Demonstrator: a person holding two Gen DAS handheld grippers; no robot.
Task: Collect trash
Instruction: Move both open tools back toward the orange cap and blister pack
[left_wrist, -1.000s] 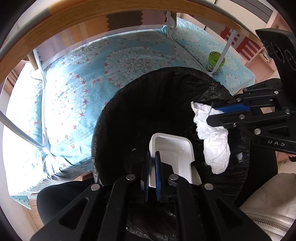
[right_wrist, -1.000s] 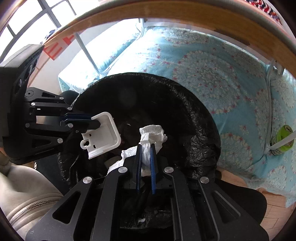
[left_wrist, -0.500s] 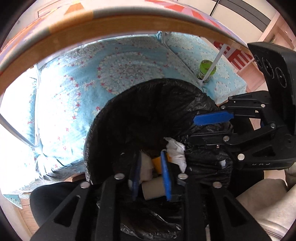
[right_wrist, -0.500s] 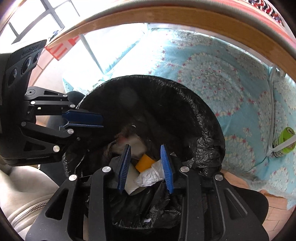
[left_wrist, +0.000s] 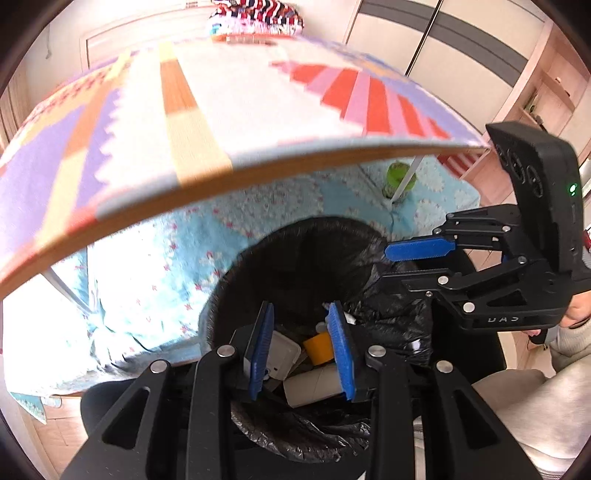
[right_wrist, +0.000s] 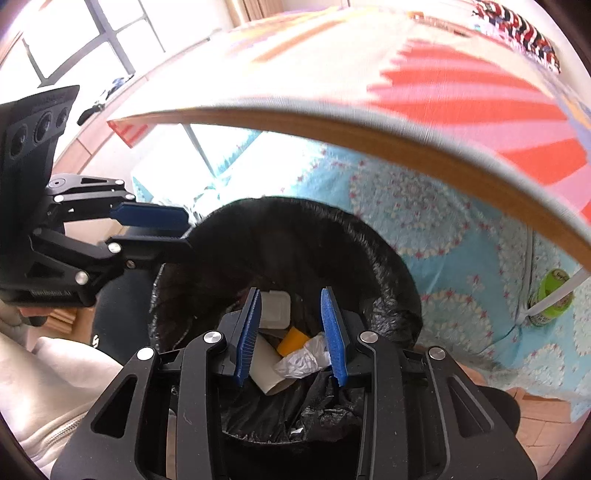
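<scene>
Down in the black-lined bin (right_wrist: 388, 273) we see the trash: a white tray (right_wrist: 275, 308), an orange piece (right_wrist: 292, 341), crumpled paper (right_wrist: 303, 360) and a cardboard tube (left_wrist: 314, 386). Above its mouth we hold our left gripper (left_wrist: 301, 350) and right gripper (right_wrist: 291, 336), both spread wide and gripping nothing. Beyond the bin lie a blue patterned rug (right_wrist: 443, 229) and a green can (right_wrist: 550, 297).

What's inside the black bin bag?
In the bag: a white tray, an orange piece, crumpled paper, and a cardboard tube. Anything underneath is hidden.
</scene>
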